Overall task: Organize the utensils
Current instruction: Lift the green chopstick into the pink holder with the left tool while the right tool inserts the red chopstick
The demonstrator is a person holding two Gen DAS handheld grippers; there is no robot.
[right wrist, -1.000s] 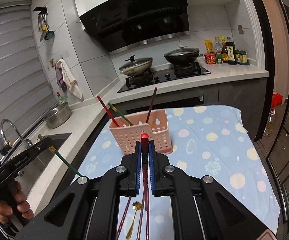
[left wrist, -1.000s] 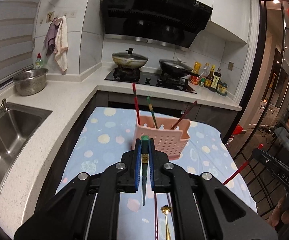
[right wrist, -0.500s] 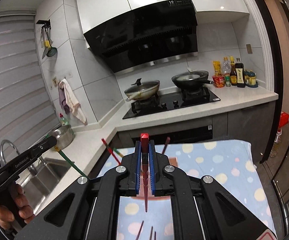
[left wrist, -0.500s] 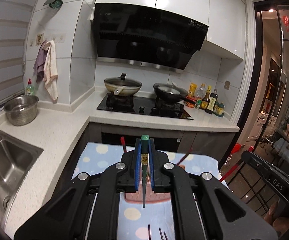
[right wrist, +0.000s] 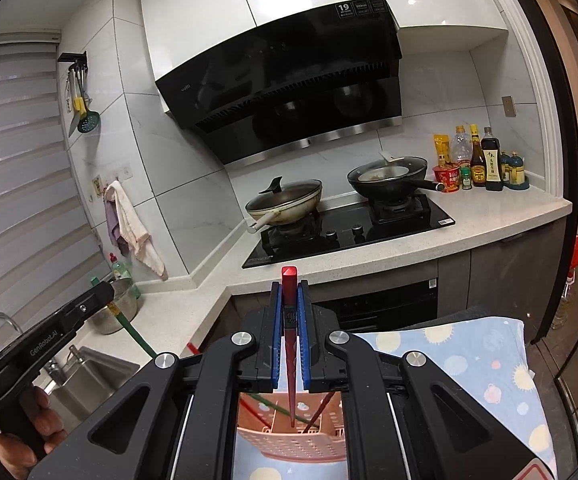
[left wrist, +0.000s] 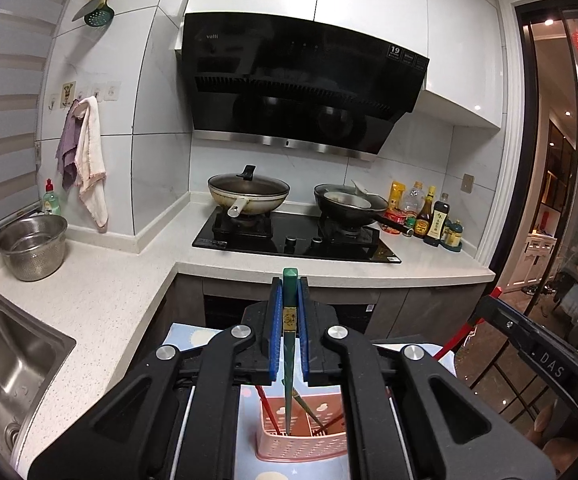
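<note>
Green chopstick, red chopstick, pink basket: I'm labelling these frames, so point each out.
green chopstick point(left wrist: 290, 280): left wrist view, its square top end above the tongs.
red chopstick point(right wrist: 289, 280): right wrist view, its top end.
pink basket point(left wrist: 301, 446): left wrist view, its near perforated wall.

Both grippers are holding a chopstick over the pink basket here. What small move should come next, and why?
Probably lower both, then open. The left gripper is shut on the green chopstick, whose tip hangs right at the pink basket; the right gripper is shut on the red chopstick, its tip likewise over the rim. Other chopsticks already stand inside.
</note>
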